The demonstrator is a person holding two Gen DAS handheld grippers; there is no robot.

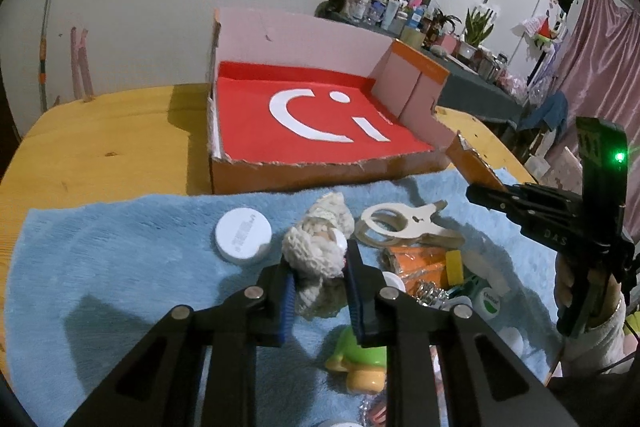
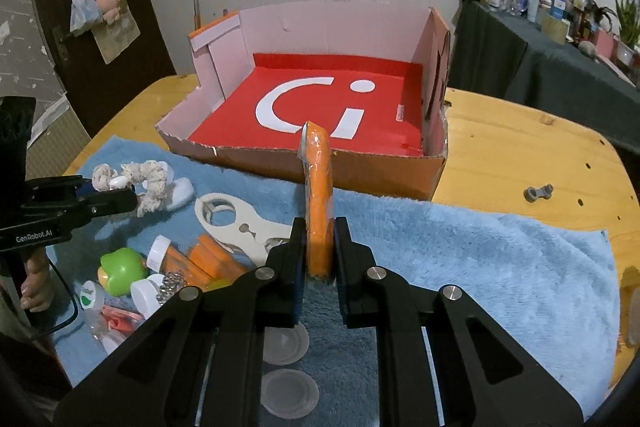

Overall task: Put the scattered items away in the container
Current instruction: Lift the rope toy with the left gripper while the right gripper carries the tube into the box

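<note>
A cream knitted toy (image 1: 316,247) is clamped between the blue-padded fingers (image 1: 289,291) of the left gripper (image 1: 318,291), above the blue towel (image 1: 120,267) that covers the near part of the wooden table (image 1: 100,131). A flat orange packet (image 2: 319,203), wrapped in clear film, is held upright between the jaws of the right gripper (image 2: 319,255), its top reaching in front of the cardboard box's (image 2: 304,167) torn near wall. The box stands at the far edge of the towel, and only its red liner with a white logo (image 2: 312,107) is seen inside. More items are heaped on the towel: a white round lid (image 1: 243,235), a pale wooden cut-out (image 2: 240,223), a green toy (image 2: 120,271), and an orange-filled vial with a white cap (image 2: 168,255). A small grey part (image 2: 538,193) lies on bare wood near the table's right edge.
</note>
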